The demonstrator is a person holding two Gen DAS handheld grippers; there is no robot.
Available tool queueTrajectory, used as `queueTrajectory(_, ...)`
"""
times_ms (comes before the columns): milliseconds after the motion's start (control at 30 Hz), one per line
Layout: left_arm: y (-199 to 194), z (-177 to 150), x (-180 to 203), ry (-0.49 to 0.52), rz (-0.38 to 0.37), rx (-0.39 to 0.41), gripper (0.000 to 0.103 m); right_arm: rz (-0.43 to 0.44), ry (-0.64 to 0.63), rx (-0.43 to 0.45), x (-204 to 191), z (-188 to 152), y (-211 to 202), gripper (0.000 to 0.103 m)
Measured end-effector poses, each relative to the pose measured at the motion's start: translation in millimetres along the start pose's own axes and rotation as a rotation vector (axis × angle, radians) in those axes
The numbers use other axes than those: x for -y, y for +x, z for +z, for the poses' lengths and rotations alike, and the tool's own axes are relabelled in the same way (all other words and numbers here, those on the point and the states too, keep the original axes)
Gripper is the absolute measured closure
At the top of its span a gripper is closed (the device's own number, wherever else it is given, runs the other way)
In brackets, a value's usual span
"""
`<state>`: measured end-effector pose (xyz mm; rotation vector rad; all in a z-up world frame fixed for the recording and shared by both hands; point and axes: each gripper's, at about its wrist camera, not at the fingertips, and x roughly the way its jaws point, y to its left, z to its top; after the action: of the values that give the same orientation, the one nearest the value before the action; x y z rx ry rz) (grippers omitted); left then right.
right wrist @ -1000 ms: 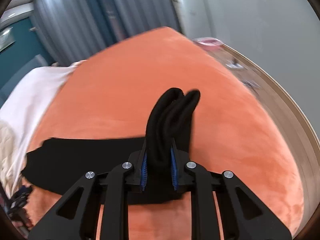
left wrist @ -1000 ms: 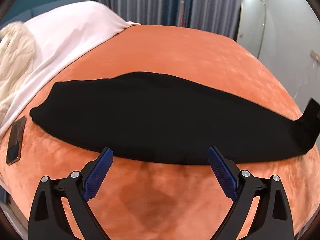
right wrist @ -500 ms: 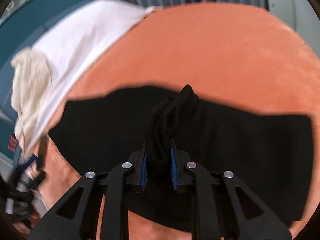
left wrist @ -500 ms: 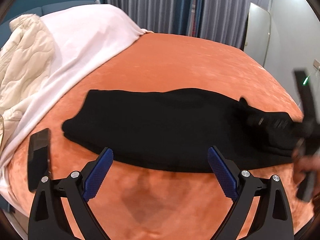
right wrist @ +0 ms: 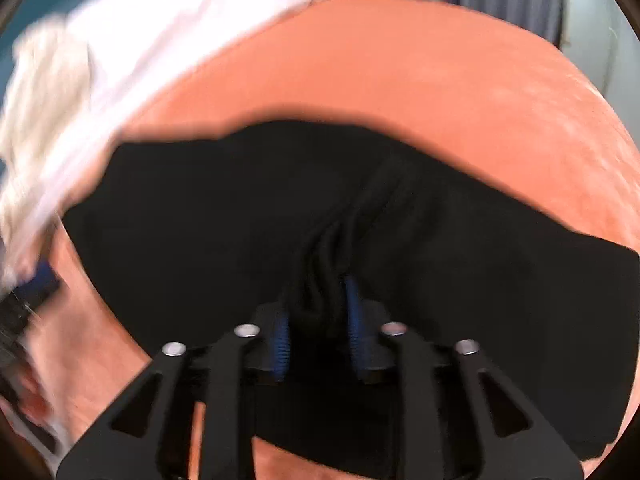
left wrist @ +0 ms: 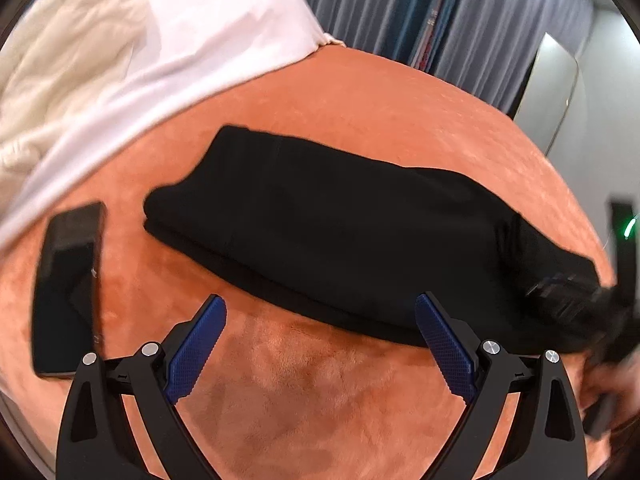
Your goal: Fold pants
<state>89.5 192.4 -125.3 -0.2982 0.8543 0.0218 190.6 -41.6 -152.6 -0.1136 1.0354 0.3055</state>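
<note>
We hold the left tongs (left wrist: 320, 336) spread wide over the orange bedcover (left wrist: 360, 120), gripping nothing; their blue pads (left wrist: 196, 350) hang just short of the near edge of the black pants (left wrist: 340, 232). The pants lie ahead of these tongs as a long dark band running from the left-front toward the right, their left end doubled into two visible layers. To the left of the left tongs a dark phone (left wrist: 66, 288) rests flat on the bedcover, apart from the pants. Farther ahead and to the left lies a white sheet (left wrist: 200, 28) with a cream quilted cover (left wrist: 60, 60) bunched on it.

Our right tongs (right wrist: 318, 320) are pinched on a gathered bunch of the pants (right wrist: 240, 220), the fabric rising in folds between the blue pads (right wrist: 281, 344). From there the cloth spreads out ahead and to both sides across the bedcover (right wrist: 440, 80). This view is motion-blurred. In the left view the right tongs (left wrist: 560, 292) show only as a dark blur at the pants' right end.
</note>
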Motion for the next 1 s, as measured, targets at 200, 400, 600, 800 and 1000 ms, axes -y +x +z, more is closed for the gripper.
queueTrajectory(200, 8, 13, -44, -0.169, -0.039, -0.022, 0.010, -0.029, -0.067, 0.171, -30, -30, -52, 0.029)
queueTrajectory(400, 52, 28, -86, -0.478, -0.238, -0.108, 0.012, -0.089, 0.060, 0.270, 7, -82, -114, 0.021)
queueTrajectory(600, 70, 44, -88, -0.513, -0.155, -0.109, 0.088, -0.163, 0.200, 0.255, 53, -128, -140, 0.017)
queueTrajectory(800, 13, 76, -12, -0.274, -0.093, 0.047, 0.091, -0.178, 0.370, 0.215, 107, -166, -133, 0.017)
queueTrajectory(1000, -58, 78, 160, 0.092, -0.224, 0.168, 0.091, -0.145, 0.454, 0.208, 134, -189, -116, 0.017)
